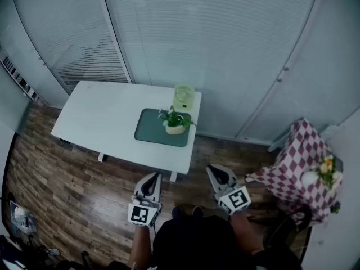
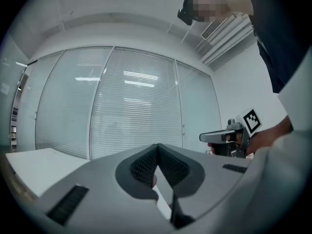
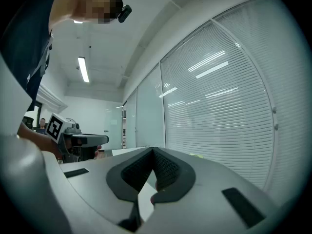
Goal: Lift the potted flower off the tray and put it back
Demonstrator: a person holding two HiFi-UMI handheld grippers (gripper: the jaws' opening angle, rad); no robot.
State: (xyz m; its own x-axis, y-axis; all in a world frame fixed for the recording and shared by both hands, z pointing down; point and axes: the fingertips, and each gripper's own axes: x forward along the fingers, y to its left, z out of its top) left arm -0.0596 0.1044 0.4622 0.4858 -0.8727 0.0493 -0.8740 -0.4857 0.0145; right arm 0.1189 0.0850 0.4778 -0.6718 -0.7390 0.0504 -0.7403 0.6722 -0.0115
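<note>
Head view: flower (image 1: 175, 121) sits on the tray (image 1: 149, 129) on the surface (image 1: 101, 114), far off. The left hand-held gripper (image 1: 150, 180) & right hand-held gripper (image 1: 217, 174) are closed tight, nothing inside. Step close, open one, grab it low.

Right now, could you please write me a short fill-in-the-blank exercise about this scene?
1. The potted flower stands on the tray, which lies on a ___ table.
2. The left gripper and the right gripper both have their jaws ___.
3. The cloth at the right has a ___ pattern.
Missing words: white; shut; checked.
</note>
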